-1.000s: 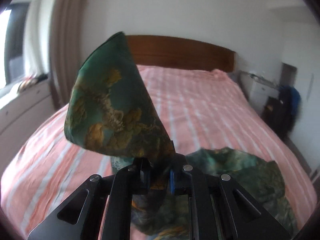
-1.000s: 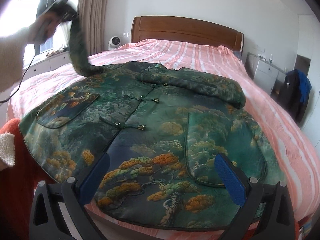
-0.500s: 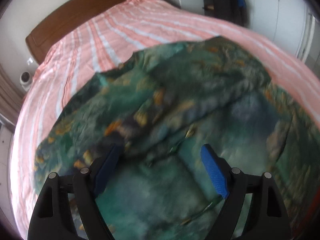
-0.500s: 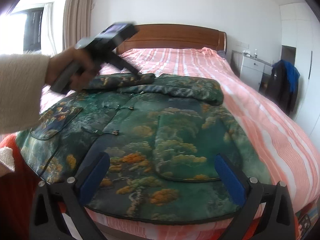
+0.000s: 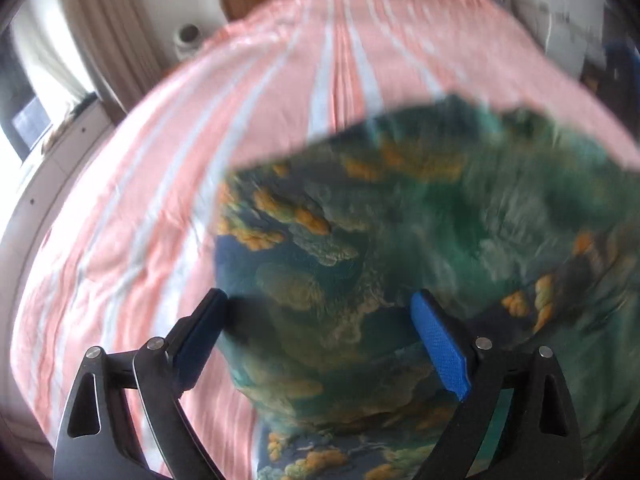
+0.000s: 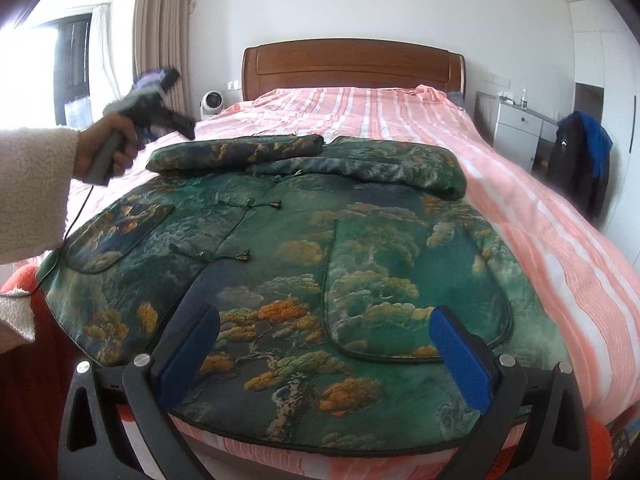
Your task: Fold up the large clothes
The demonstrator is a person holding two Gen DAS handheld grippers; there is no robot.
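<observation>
Both sleeves folded across the jacket (image 6: 304,248); left hand-held gripper (image 5: 320,344) and right hand-held gripper (image 6: 324,344) gape empty above its hem at the bed (image 6: 532,216) edge

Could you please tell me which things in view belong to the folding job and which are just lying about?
Job:
green jacket, both sleeves folded across its top
left gripper, open
right gripper, open
bed, the folding surface

Lying about:
small white fan
dark and blue clothes
white cabinet
</observation>
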